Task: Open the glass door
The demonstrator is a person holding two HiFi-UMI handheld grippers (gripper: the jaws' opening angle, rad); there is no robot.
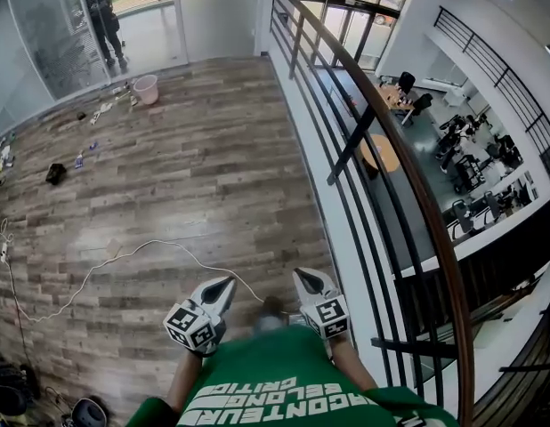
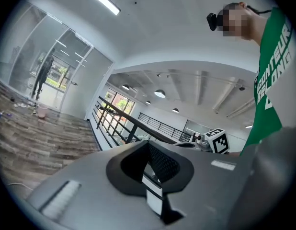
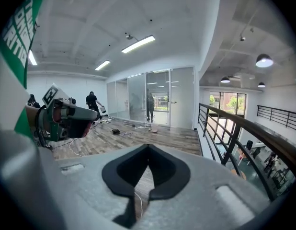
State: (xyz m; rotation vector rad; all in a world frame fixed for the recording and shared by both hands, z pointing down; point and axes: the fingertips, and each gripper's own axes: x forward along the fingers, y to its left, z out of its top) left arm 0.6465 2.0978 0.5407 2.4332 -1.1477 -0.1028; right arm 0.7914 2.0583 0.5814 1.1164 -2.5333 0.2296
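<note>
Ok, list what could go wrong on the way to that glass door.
1. The white cable lies loose across the floor ahead: a trip hazard.
2. The pink bucket and scattered clutter sit near the glass door.
3. A person stands at the glass; a swinging door might hit them.

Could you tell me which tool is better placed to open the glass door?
Left, marginally: the glass door lies far ahead-left, nearer the left tool than the right tool; both shut, empty.

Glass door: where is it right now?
The glass door is top left in the head view, at the far end of the wood floor, just beyond the pink bucket.
</note>
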